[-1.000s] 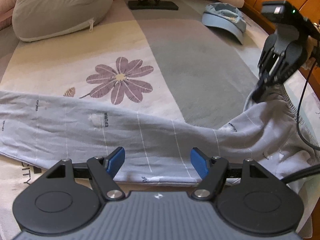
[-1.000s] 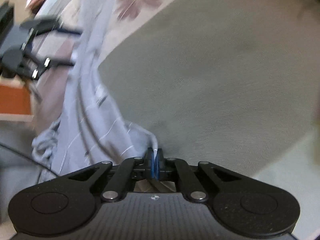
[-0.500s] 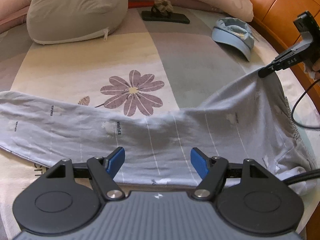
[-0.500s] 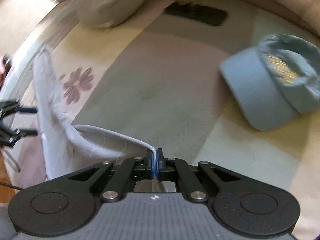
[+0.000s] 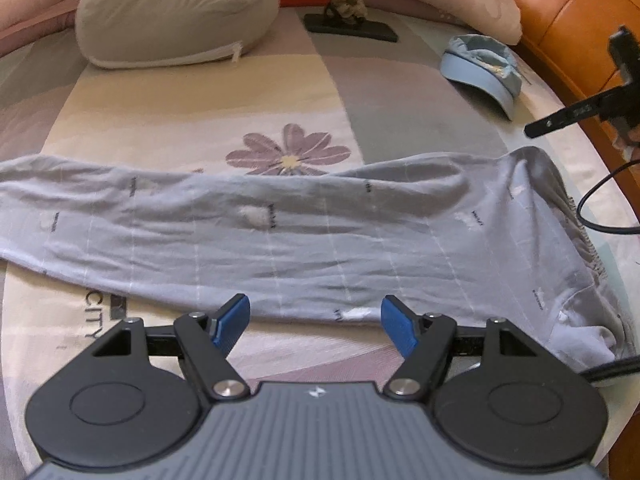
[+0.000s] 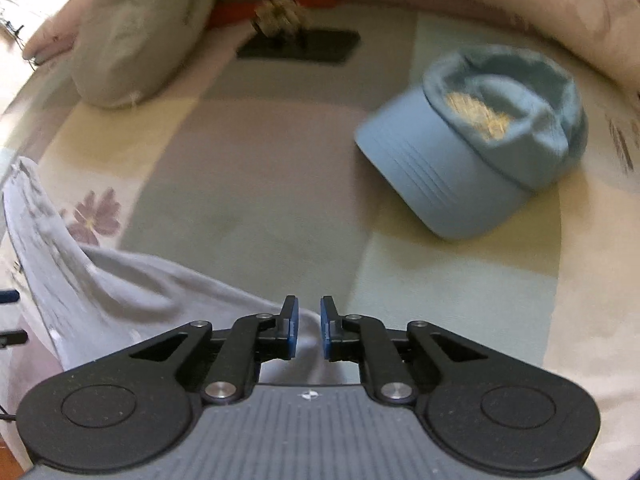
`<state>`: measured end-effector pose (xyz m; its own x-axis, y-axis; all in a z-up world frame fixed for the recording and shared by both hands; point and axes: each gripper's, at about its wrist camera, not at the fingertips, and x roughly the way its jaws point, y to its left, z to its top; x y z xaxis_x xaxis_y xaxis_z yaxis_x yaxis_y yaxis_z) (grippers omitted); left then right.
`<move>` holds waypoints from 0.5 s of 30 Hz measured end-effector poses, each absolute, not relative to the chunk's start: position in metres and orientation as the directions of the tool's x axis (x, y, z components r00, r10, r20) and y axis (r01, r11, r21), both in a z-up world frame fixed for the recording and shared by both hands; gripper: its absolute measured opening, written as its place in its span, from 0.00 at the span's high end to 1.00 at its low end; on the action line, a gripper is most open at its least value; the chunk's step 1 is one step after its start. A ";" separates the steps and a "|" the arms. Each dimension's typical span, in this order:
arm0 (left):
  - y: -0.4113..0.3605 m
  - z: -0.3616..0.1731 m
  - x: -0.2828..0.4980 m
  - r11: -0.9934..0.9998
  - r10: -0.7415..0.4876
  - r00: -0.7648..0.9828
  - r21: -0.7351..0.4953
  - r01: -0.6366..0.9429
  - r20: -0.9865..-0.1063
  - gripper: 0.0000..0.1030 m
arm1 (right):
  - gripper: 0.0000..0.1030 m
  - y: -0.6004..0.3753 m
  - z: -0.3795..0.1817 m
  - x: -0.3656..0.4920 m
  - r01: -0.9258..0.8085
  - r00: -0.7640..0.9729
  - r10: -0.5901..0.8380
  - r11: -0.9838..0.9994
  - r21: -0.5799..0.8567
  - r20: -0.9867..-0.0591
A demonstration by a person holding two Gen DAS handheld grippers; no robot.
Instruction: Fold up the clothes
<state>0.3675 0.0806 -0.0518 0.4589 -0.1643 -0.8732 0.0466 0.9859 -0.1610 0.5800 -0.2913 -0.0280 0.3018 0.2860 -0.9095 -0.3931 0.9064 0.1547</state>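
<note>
Trousers [image 5: 304,240], pale grey thin knit with faint stripes, lie flat in a long wrinkled band across the bed [image 5: 248,120], bare quilt beyond toward 12 o'clock. Half a second ago the right tool [image 6: 309,330] held their waist corner lifted; now its jaws are opening, cloth slack beneath. Left tool [image 5: 315,320] gapes wide, empty, at the near hem.

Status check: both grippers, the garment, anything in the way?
Left hand-held gripper open, empty. Right hand-held gripper opening, off the grey garment. Blue cap beyond, clear.
</note>
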 end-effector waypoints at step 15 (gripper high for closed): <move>0.158 -0.060 0.366 0.964 -0.067 0.458 -0.176 -0.199 -0.886 0.30 | 0.79 -0.069 -0.063 0.480 -0.762 -0.001 0.585 0.525 0.380 -0.811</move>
<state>0.3661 0.1583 -0.0597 0.4580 -0.0670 -0.8864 -0.1992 0.9641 -0.1758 0.4804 -0.0694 -0.0630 -0.0012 0.5852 -0.8109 -0.7619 0.5246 0.3798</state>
